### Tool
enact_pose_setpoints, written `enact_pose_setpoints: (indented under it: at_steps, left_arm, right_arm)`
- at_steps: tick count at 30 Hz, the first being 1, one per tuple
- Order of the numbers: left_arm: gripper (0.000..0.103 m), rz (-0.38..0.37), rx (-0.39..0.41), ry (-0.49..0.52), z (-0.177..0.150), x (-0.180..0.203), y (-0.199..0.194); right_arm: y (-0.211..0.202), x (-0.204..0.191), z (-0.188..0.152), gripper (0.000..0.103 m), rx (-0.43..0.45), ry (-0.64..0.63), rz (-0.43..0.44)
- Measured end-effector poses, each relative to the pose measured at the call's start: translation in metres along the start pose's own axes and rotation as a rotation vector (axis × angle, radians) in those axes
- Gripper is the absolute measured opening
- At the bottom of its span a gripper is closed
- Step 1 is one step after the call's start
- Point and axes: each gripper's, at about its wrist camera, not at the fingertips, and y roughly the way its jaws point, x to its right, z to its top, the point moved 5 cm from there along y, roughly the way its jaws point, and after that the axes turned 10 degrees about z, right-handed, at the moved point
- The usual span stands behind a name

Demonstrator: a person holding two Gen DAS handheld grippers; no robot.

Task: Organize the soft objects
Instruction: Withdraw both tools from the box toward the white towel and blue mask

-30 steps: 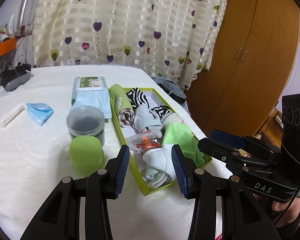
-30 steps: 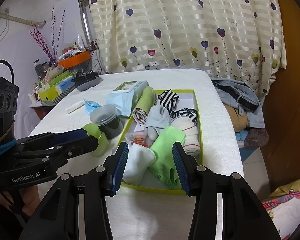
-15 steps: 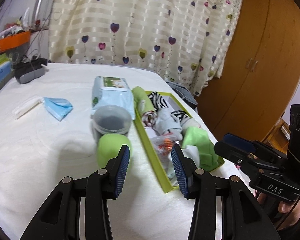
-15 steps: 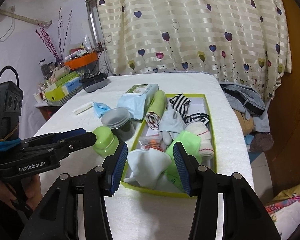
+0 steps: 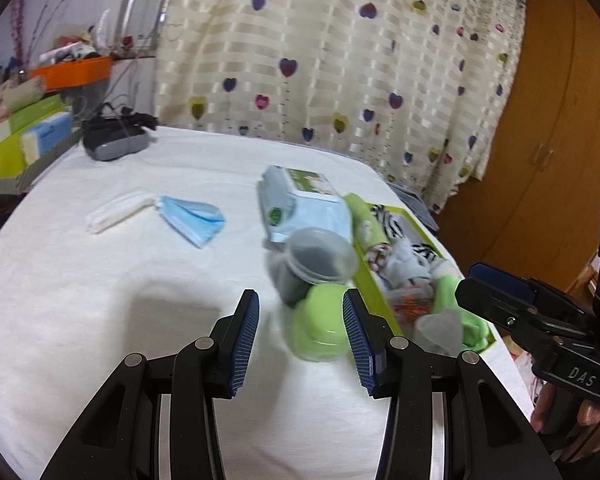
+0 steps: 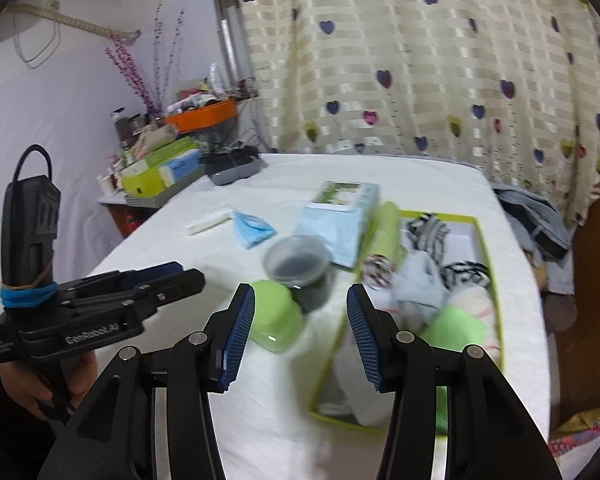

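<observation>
Green cup (image 5: 321,326) now sits between left hand-held gripper (image 5: 300,338) jaws.

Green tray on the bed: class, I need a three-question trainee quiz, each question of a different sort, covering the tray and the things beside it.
1. True or false: the green tray holds soft things such as the zebra-striped cloth.
2. What stands nearest the light green cup: A the blue face mask, B the dark lidded tub, C the wet-wipes pack?
3. Fill in: the left gripper and right gripper both stand ____, holding nothing.

Key: 1 true; 2 B; 3 open.
</observation>
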Motion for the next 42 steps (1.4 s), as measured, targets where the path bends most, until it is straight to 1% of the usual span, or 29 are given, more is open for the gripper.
enact_pose_setpoints:
  at_steps: [5,11,18,25,30,35,40,42]
  left_arm:
    - [0.043,0.042,0.018,-0.008,0.006,-0.02,-0.003]
    - [0.043,0.115,0.049,-0.008,0.017,-0.052,-0.006]
    - [0.043,0.179,0.058,0.001,0.026,-0.084,-0.003]
    - [0.043,0.212,0.06,0.027,0.036,-0.109,0.005]
    - [0.043,0.224,0.034,0.043,0.041,-0.126,0.019]
    - [0.043,0.258,0.022,0.108,0.047,-0.139,0.034]
    - [0.043,0.277,0.008,0.133,0.056,-0.158,0.052]
    - [0.043,0.274,0.007,0.139,0.06,-0.164,0.059]
  right_arm:
    - [0.017,-0.014,0.009,0.049,-0.023,-0.029,0.024]
    - [0.035,-0.031,0.022,0.049,-0.044,-0.068,0.052]
    - [0.067,-0.055,0.039,0.049,-0.09,-0.145,0.078]
    - [0.098,-0.071,0.05,0.049,-0.142,-0.191,0.101]
    - [0.126,-0.078,0.055,0.049,-0.197,-0.222,0.108]
    - [0.154,-0.085,0.06,0.049,-0.259,-0.271,0.108]
    - [0.184,-0.08,0.065,0.049,-0.324,-0.28,0.096]
    - [0.191,-0.078,0.066,0.049,-0.342,-0.284,0.09]
